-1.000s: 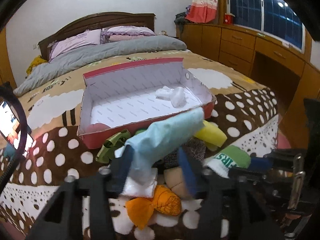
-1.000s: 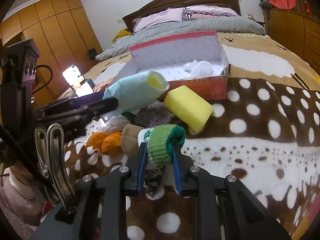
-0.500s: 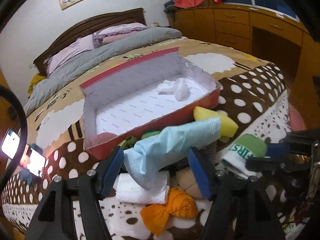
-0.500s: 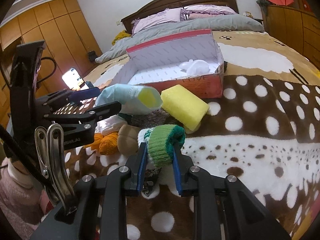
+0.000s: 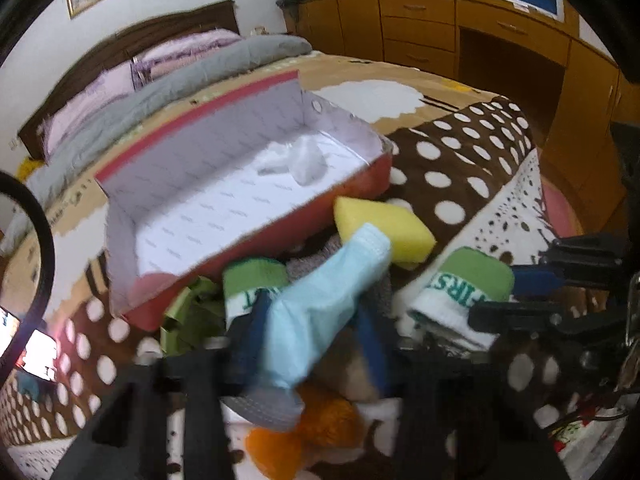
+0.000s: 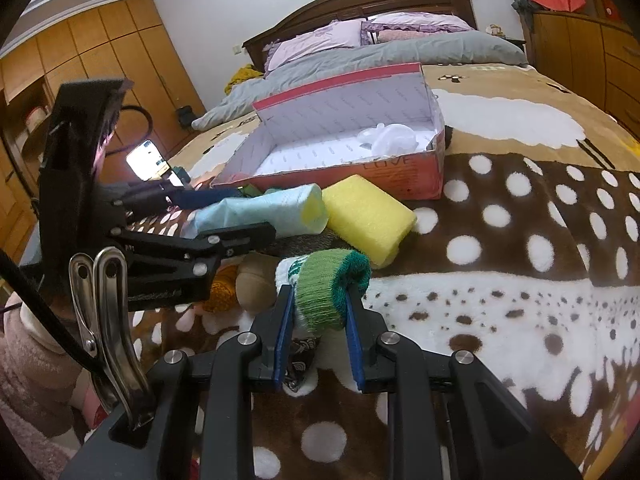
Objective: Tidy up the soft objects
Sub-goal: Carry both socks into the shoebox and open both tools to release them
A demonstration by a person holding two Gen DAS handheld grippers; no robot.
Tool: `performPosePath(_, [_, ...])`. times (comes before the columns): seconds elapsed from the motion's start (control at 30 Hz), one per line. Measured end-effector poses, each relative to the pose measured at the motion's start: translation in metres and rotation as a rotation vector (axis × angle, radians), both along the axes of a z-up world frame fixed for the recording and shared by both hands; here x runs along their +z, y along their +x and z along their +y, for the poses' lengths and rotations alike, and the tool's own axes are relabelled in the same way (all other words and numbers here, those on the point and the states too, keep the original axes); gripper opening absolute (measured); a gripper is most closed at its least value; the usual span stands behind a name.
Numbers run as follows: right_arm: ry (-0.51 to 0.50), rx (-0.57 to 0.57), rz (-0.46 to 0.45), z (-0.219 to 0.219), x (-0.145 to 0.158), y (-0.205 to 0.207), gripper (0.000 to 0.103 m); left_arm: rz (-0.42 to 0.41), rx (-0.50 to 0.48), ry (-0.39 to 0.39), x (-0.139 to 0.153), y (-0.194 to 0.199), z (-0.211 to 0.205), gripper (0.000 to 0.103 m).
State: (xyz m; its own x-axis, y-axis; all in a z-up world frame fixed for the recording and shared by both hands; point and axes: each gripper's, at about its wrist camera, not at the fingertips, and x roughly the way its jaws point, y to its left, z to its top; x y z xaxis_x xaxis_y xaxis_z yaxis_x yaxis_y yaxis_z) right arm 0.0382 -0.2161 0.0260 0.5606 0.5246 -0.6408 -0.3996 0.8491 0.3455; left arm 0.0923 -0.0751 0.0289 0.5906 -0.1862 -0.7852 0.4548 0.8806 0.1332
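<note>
My left gripper (image 5: pixel 310 328) is shut on a light blue sock (image 5: pixel 320 300), held just above a pile of soft things in front of the red box (image 5: pixel 280 220). The sock and left gripper also show in the right wrist view (image 6: pixel 260 212). My right gripper (image 6: pixel 318 316) is shut on a green and white sock (image 6: pixel 328 288), low over the blanket; it also shows in the left wrist view (image 5: pixel 464 284). A yellow sponge (image 6: pixel 366 216) lies by the box (image 6: pixel 400 168). A white sock (image 6: pixel 392 140) lies inside the box.
The pile under the left gripper holds an orange sock (image 5: pixel 280 444), a green sock (image 5: pixel 252 284), a tan soft toy (image 6: pixel 256 284) and a grey knit piece (image 5: pixel 308 264). A lit phone (image 6: pixel 148 160) stands at the bed's left edge. Wooden cupboards (image 5: pixel 520 48) line the right.
The left gripper has shut on the light blue sock and dropped lower toward the pile, swinging right. The right gripper has kept its hold on the green sock and barely moved.
</note>
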Motion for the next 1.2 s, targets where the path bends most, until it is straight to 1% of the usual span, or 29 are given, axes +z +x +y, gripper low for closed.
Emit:
performPosePath(0.13, [-0.003,-0.002,0.004,0.002,-0.001,0.001,0.025,-0.004,0.014,-0.041,0.001,-0.008,0.004,0.027])
performPosePath(0.23, [-0.006,-0.006,0.006,0.002,0.0,0.001,0.025,-0.013,0.023,-0.068,0.004,-0.014,0.008,0.023])
performPosePath(0.4, [-0.012,-0.005,-0.006,0.004,0.005,0.001,0.025,-0.031,0.053,-0.139,0.016,-0.022,0.019,0.022])
performPosePath(0.53, [-0.023,-0.001,-0.025,0.005,0.013,0.001,0.025,-0.07,0.086,-0.187,0.033,-0.027,0.031,0.022])
performPosePath(0.67, [-0.025,0.005,-0.045,0.006,0.025,0.004,0.025,-0.114,0.139,-0.226,0.053,-0.021,0.047,0.022])
performPosePath(0.77, [-0.038,0.007,-0.077,0.007,0.036,0.007,0.025,-0.132,0.177,-0.238,0.062,-0.012,0.057,0.022])
performPosePath(0.93, [-0.05,-0.002,-0.113,0.008,0.051,0.018,0.025,-0.155,0.232,-0.24,0.069,0.005,0.069,0.022])
performPosePath(1.2, [-0.074,-0.034,-0.158,0.006,0.068,0.049,0.025,-0.157,0.308,-0.264,0.068,0.041,0.08,0.022])
